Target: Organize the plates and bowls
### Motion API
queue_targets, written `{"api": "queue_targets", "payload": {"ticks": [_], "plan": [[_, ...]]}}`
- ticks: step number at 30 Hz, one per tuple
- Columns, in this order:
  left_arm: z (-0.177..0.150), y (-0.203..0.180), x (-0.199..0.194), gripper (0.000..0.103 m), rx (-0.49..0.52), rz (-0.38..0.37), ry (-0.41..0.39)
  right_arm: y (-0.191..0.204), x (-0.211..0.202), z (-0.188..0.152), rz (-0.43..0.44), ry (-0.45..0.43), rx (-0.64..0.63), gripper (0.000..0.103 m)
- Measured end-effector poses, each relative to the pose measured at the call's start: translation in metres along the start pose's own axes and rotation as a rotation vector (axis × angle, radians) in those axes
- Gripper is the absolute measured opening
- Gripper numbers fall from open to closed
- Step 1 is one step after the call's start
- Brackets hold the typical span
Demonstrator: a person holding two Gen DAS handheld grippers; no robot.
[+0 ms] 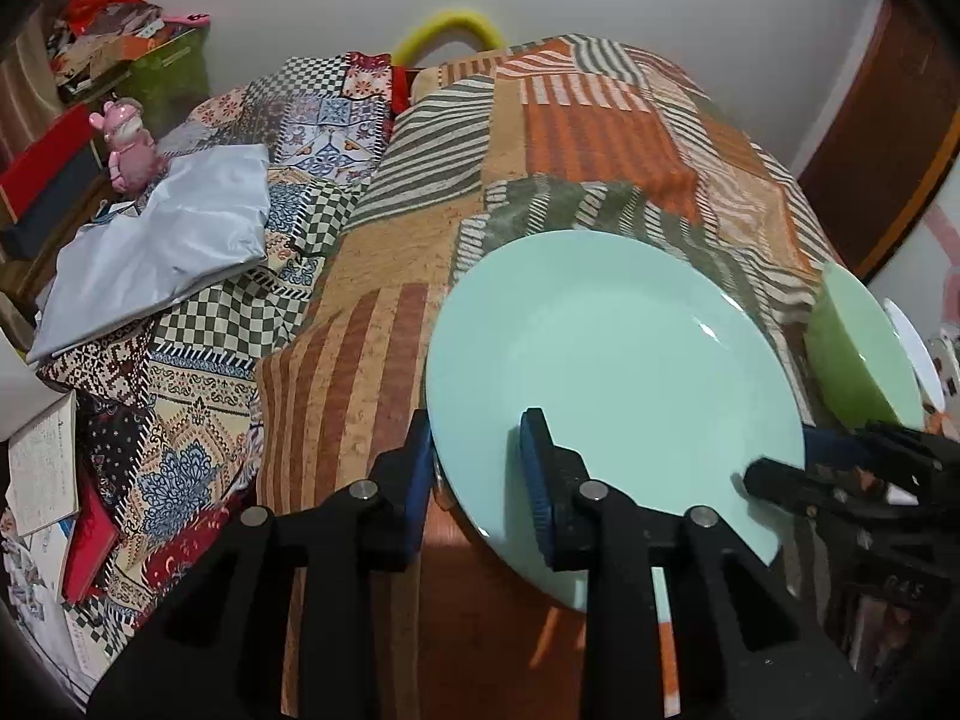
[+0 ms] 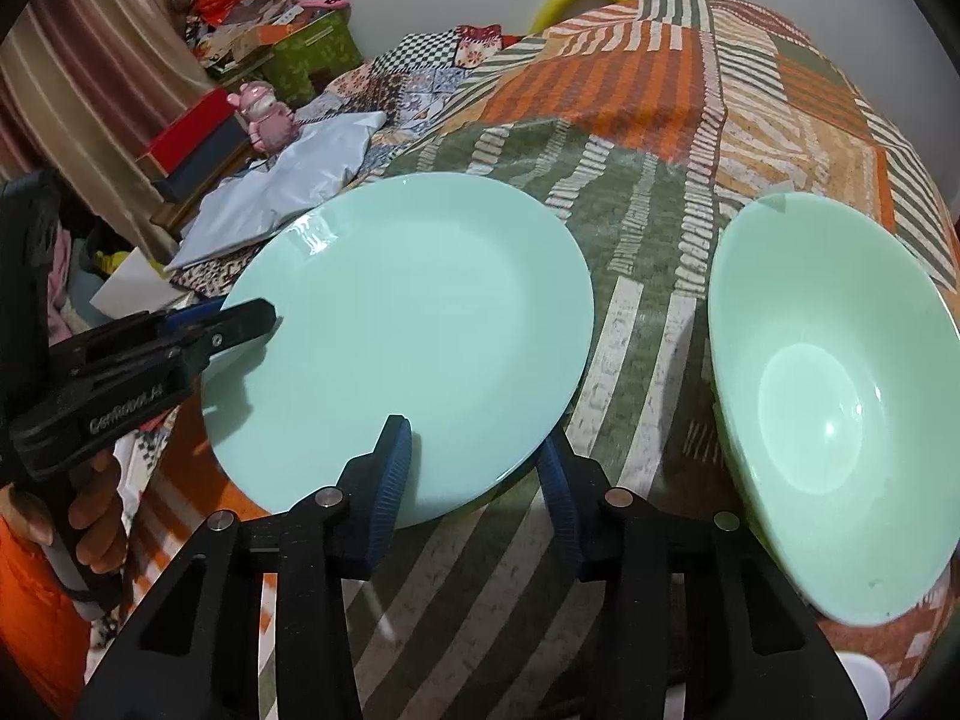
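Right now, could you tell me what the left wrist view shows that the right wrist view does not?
Only the left wrist view shows the open notebook at its left edge.

Only the right wrist view shows inside the green bowl and the hand holding the left gripper.

Both show the mint plate, with the left gripper's and the right gripper's fingers straddling opposite rim edges, plus the pink toy and the patchwork cloth.

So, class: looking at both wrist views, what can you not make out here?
- Left wrist view: the green bowl is cut by the right edge.
- Both views: the plate hides its own underside, so pad contact below is unseen.
- Right wrist view: a white object is cut off at the bottom edge.
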State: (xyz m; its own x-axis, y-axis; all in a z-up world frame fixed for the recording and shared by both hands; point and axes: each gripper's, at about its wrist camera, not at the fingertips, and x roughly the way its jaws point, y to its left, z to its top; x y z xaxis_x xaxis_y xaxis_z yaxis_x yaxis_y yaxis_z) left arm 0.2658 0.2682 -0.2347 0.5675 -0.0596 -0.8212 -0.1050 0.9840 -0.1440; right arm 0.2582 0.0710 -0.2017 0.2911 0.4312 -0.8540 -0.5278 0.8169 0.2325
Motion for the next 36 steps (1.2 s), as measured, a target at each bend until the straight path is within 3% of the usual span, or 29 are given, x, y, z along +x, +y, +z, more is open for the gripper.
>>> {"api": "queue_targets", "payload": {"ticks": [9, 17, 24, 36], "plan": [[-0.054, -0.004, -0.046, 0.029, 0.006, 0.002, 0.014, 0.015, -0.012, -0.023, 0.092, 0.073, -0.084, 0.038], [-0.089, -0.007, -0.075, 0.029, -0.011, -0.022, 0.025, 0.015, -0.017, -0.031, 0.085, 0.084, -0.129, 0.037], [-0.078, 0.01, -0.063, 0.029, -0.057, 0.025, 0.032, 0.006, -0.011, -0.018, 0.063, 0.06, -0.091, 0.037], [-0.066, 0.013, -0.043, 0.031, -0.078, -0.029, 0.021, 0.009, -0.001, -0.015, 0.085, 0.063, -0.073, 0.034]]}}
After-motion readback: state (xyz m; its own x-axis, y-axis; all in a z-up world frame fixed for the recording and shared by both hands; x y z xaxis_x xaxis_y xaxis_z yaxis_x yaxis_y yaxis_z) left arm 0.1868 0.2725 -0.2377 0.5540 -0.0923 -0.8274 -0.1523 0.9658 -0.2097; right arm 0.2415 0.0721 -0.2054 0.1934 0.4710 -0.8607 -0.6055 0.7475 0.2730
